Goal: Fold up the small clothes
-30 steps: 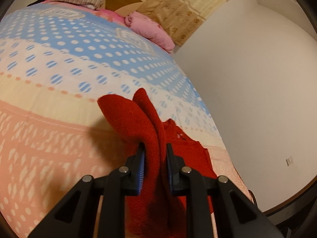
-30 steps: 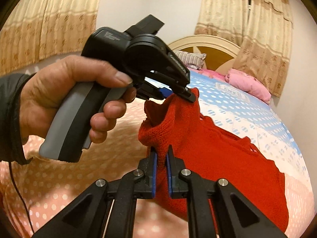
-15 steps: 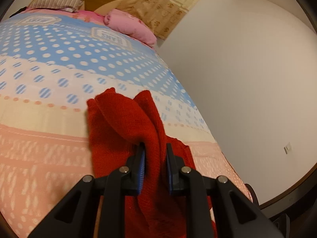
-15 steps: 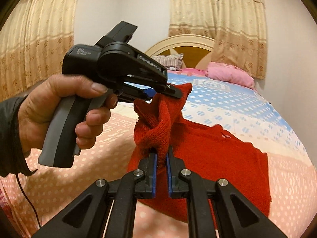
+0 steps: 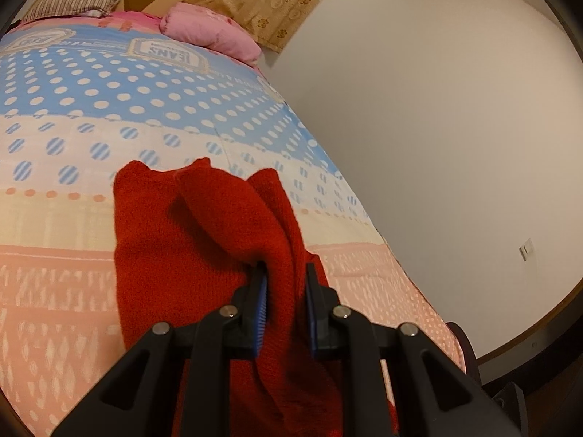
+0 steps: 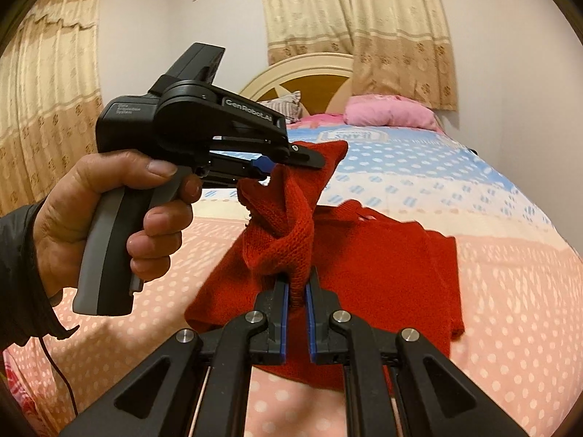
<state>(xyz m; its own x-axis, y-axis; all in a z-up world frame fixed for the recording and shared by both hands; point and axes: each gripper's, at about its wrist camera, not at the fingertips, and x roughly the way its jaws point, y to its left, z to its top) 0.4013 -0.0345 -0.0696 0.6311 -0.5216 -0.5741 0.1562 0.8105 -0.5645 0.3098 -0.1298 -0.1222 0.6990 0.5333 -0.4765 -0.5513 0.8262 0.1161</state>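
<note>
A: Red knit sweater (image 6: 382,266)?
B: Partly lifted off the bed (image 6: 492,189), the rest draped on the dotted bedspread.
A: Tongs?
B: Left tongs (image 5: 286,291) pinch 1 bunched edge; right tongs (image 6: 297,295) clamp another, just beside.

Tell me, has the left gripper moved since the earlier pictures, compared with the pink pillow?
Yes. In the right wrist view the left gripper now sits further right, closer to the pink pillow, shut on the red sweater.

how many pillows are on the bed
2: a striped pillow against the headboard, and a pink pillow beside it on the wall side. Others may be hidden out of view.
</note>
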